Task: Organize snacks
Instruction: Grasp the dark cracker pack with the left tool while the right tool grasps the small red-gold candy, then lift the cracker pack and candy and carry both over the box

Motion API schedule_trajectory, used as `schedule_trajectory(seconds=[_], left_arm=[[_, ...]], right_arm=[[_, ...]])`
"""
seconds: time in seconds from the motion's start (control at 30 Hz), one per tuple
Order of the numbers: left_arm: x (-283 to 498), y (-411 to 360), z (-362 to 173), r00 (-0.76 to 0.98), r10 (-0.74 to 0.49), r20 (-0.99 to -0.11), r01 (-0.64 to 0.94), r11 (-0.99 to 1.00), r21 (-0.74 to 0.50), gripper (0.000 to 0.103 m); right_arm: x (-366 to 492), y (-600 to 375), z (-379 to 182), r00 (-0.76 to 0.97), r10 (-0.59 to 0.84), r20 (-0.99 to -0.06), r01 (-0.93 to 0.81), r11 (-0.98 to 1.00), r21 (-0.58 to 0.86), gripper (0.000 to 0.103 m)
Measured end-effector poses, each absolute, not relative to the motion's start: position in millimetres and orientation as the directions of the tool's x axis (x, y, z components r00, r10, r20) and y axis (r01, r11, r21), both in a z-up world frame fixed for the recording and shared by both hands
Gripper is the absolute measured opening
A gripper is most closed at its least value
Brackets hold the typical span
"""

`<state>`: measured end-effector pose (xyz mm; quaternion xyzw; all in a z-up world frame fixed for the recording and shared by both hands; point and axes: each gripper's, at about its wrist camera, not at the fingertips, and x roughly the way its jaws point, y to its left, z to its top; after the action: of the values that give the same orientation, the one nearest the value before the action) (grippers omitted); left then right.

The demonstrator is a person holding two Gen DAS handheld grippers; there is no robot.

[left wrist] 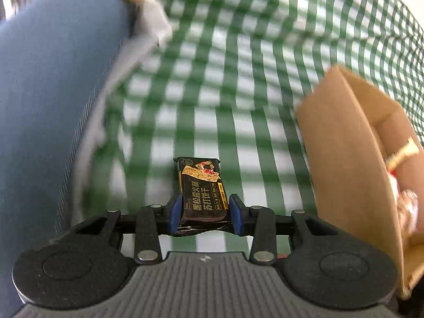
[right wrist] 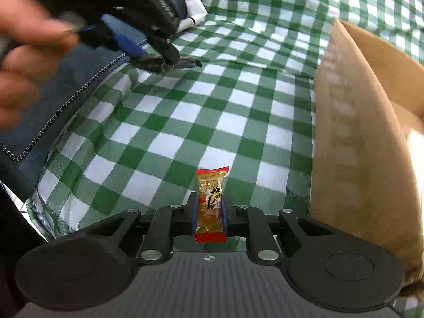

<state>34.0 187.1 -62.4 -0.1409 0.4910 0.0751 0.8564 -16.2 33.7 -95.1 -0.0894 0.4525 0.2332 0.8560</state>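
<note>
left wrist view first: the left gripper (left wrist: 205,213) is pinching a black cracker packet (left wrist: 201,189) between its blue pads (left wrist: 176,213), gripped low on the wrapper so most of it sticks out forward. it's held up over the green checked cloth (left wrist: 225,66) on the bench, and everything behind is smeared, so this gripper looks to be mid-swing. the open cardboard box (left wrist: 344,164) sits on the right, with some red and white wrappers visible inside. a blue jacket (left wrist: 47,106) fills the left side.

right wrist view: the right gripper (right wrist: 209,216) is clamped on a small red and gold candy (right wrist: 211,202), held upright across its middle, above the cloth. the box wall (right wrist: 352,145) is just right of it, close. far left you can see the left gripper (right wrist: 164,58) from the side with the dark packet in it, and the person's hand (right wrist: 23,61) behind, blurred.

so both snacks are in the air, neither in the box yet. my take on doing this well: go one at a time. the candy is nearest the box, so lift it clear of the rim, move over the opening and let go low so it doesn't bounce out. the cracker packet is held near its end, so it could tip; keep it level and don't clip the cardboard wall on the way in.
</note>
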Motion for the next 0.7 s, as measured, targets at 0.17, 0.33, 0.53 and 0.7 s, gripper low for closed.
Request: schedule_trajectory(seconds=[0.17,0.33,0.53,0.7], left_arm=[[12,179,-86,0.412,-0.012,-0.911,-0.36,0.916,-0.175,0.041],[9,170,-95,0.396,0.021,-0.918,-0.364,0.922,-0.136,0.047],[15,161,-100,0.399,0.039,-0.916,-0.347,0.931,-0.111,0.058],[17,160,-104,0.387,0.058,-0.92,-0.348,0.934,-0.087,0.058]], right_arm=[[-21,26,-103,0.46,0.314,-0.831,-0.488,0.871,0.059,0.018],[-25,23,-103,0.459,0.316,-0.83,-0.498,0.865,0.054,0.019],[-28,20,-103,0.459,0.322,-0.828,-0.514,0.857,0.048,0.019],[-28,20,-105,0.463,0.323,-0.825,-0.525,0.85,0.038,0.019]])
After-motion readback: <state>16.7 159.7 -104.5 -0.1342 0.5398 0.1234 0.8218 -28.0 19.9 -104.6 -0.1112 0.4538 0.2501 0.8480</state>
